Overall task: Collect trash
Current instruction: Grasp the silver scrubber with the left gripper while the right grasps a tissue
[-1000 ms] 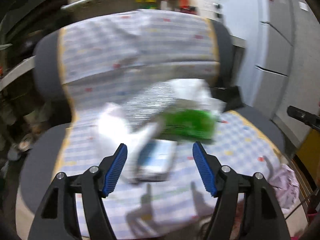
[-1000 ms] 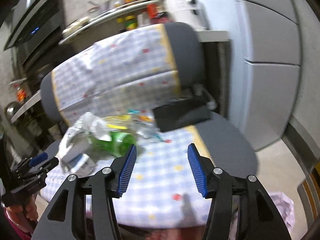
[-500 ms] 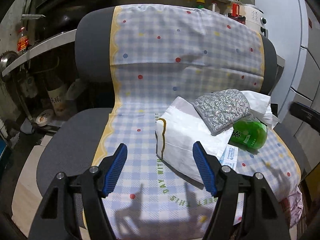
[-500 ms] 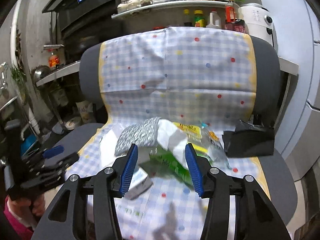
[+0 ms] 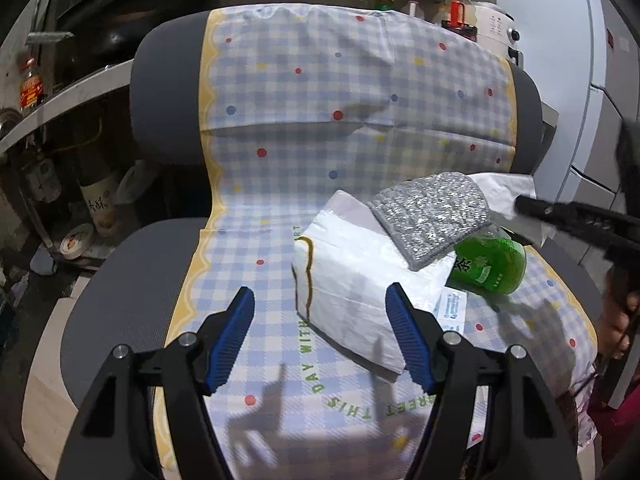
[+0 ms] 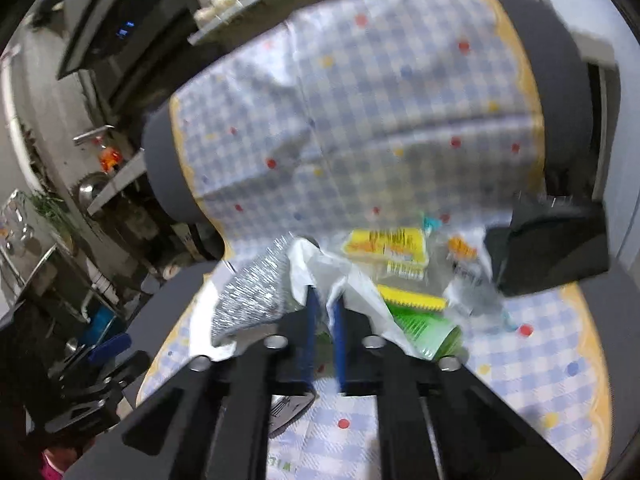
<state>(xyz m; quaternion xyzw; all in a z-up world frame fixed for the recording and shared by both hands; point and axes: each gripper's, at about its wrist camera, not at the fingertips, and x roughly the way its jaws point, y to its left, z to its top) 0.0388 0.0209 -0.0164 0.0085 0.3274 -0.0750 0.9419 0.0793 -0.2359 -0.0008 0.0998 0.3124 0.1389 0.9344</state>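
A pile of trash lies on the checked cloth [image 5: 280,184] over a grey chair. It holds a white pack [image 5: 352,284], a silver glitter pad [image 5: 432,216], a green bottle [image 5: 490,266] and a crumpled white sheet [image 5: 504,184]. My left gripper [image 5: 320,332] stands open just in front of the white pack, touching nothing. My right gripper [image 6: 323,300] is shut, with a fold of the white sheet [image 6: 316,264] pinched between its blue pads. In the left wrist view the right gripper [image 5: 524,204] reaches in from the right onto that sheet.
A yellow-labelled clear packet [image 6: 384,248] and clear wrappers [image 6: 468,272] lie behind the green bottle [image 6: 424,326]. A black block [image 6: 548,248] sits at the seat's right edge. Shelves with jars and bottles [image 5: 384,0] stand behind the chair. Floor clutter [image 5: 76,240] lies to the left.
My right gripper moved forward into the pile and its jaws shut on the white sheet. The left gripper swung left at first, then held still, open.
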